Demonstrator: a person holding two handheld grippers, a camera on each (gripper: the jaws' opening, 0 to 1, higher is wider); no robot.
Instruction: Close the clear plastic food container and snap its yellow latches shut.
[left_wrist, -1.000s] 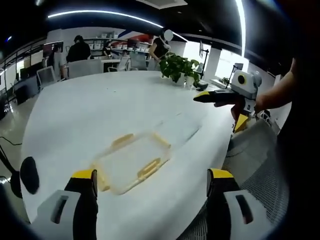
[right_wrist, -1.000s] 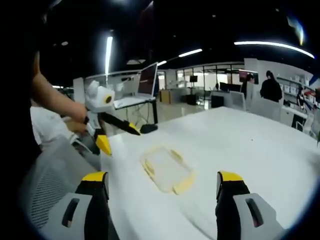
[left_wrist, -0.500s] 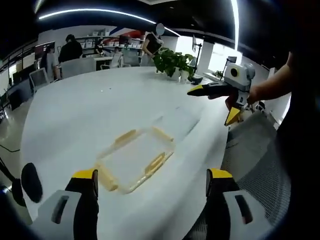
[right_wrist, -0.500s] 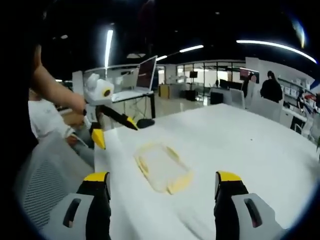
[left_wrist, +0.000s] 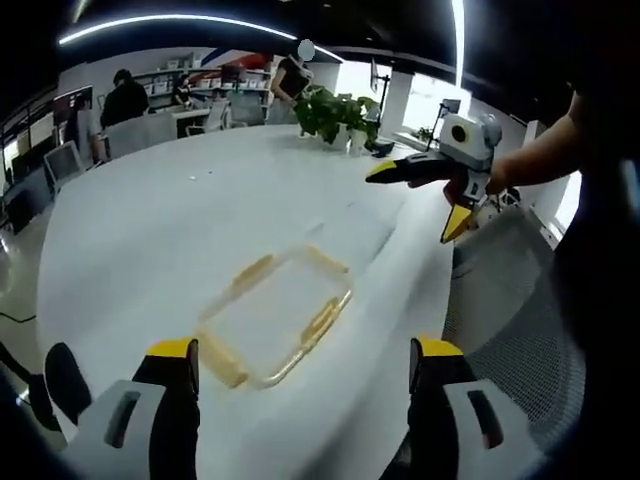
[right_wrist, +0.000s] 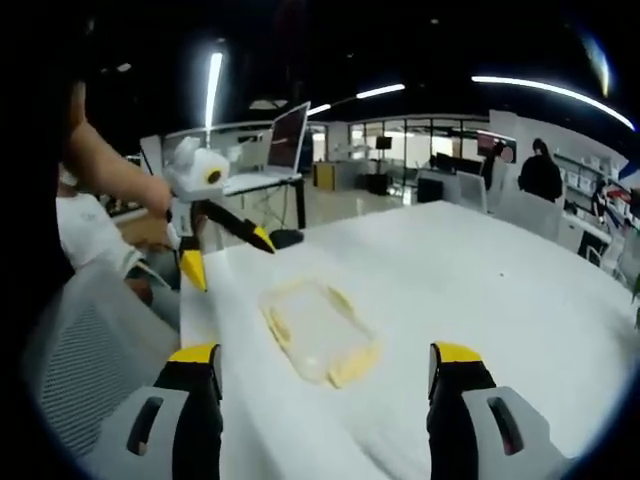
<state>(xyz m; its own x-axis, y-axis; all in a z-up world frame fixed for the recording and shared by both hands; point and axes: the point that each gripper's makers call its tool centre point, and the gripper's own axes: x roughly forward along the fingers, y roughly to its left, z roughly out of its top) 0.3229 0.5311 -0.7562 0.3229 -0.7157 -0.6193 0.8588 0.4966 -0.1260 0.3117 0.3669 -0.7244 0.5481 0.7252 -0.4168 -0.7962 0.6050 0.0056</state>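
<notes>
The clear plastic food container with yellow latches (left_wrist: 272, 318) lies flat on the broad white table (left_wrist: 160, 220), near the table's edge on the person's side; in the right gripper view the same container (right_wrist: 318, 332) sits ahead of the jaws and slightly left of centre; neither gripper touches it; the left gripper (left_wrist: 300, 365) has its yellow-tipped jaws spread wide with nothing between them, the container lying straight ahead between the lines of the two jaws, long axis running diagonally across the view with a yellow latch (left_wrist: 320, 320) on the long side toward the table's edge; the right gripper (right_wrist: 328, 368) is likewise spread and empty; seen from the left gripper view, the right gripper (left_wrist: 425, 190) hangs above the table's edge, well apart from the container and beyond it, its jaws parted; from the right gripper view the left gripper (right_wrist: 215, 240) hovers above the container's far end; which is nearer I cannot tell; the lid appears to be on already, though that is hard to tell through clear plastic; the latches probably remain to be pressed.
</notes>
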